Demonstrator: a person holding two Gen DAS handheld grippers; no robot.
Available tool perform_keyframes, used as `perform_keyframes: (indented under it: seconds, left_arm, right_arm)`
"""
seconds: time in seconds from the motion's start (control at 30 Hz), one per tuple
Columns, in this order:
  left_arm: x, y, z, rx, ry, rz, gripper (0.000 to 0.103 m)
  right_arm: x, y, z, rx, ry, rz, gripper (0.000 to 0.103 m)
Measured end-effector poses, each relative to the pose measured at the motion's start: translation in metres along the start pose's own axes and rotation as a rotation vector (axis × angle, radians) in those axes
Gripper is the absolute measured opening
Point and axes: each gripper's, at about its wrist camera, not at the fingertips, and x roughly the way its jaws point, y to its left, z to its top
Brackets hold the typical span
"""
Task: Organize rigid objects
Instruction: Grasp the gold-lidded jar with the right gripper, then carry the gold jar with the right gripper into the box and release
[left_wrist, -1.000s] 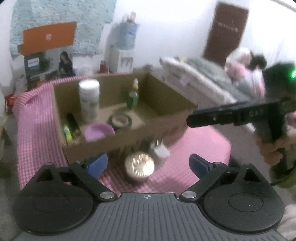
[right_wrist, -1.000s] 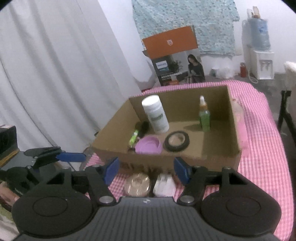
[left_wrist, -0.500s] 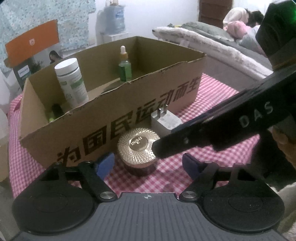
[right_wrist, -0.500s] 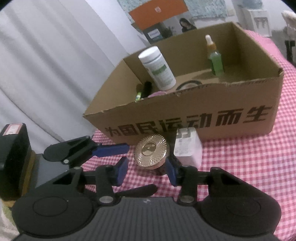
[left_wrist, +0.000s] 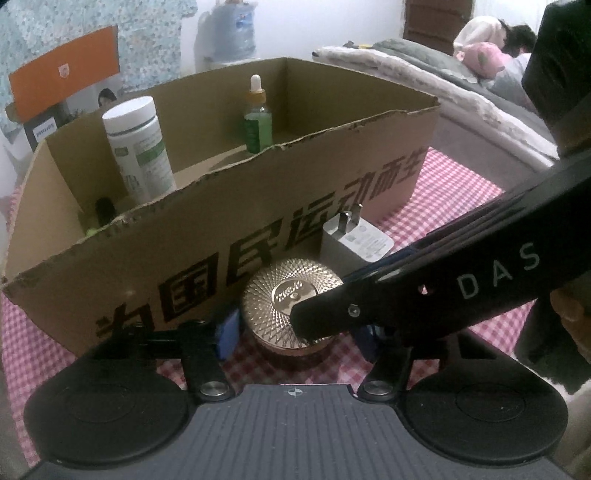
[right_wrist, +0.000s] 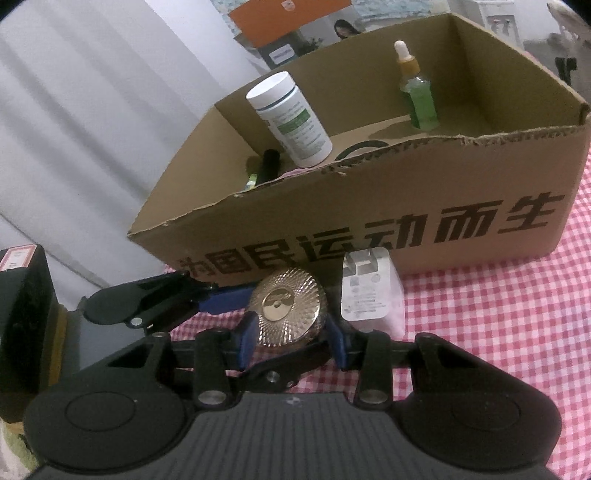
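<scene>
Right wrist: gold jar (right_wrist: 288, 308) upright, lid skyward.

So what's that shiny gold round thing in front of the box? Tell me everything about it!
The gold jar is short and round, with a shiny metal-looking lid cut in fine rays around a smooth middle disc. Below the lid shows a darker brownish body. It stands upright, lid on, on the pink checked cloth, just before the cardboard box, beside a white charger plug. Blue gripper pads sit close on either side; real contact is hard to tell.
</scene>
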Motion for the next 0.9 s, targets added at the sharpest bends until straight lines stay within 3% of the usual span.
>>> perform_keyframes:
  seconds: [0.47,0.67,0.9]
  left_arm:
    - [-0.025,-0.008,-0.007,-0.032,-0.03,0.015,0.056]
    - [-0.061,-0.017,0.002,-0.017,-0.11,0.044,0.056]
    - [-0.103,-0.024,0.037,-0.005,-0.225,0.081,0.056]
  right_arm:
    - [-0.018,0.012,-0.005,0.018,-0.006,0.022,0.039]
    - [-0.049,0.032,-0.006,-0.036,-0.06,0.05,0.039]
    - [-0.097,0.057,0.011,-0.132,-0.178,0.094,0.039]
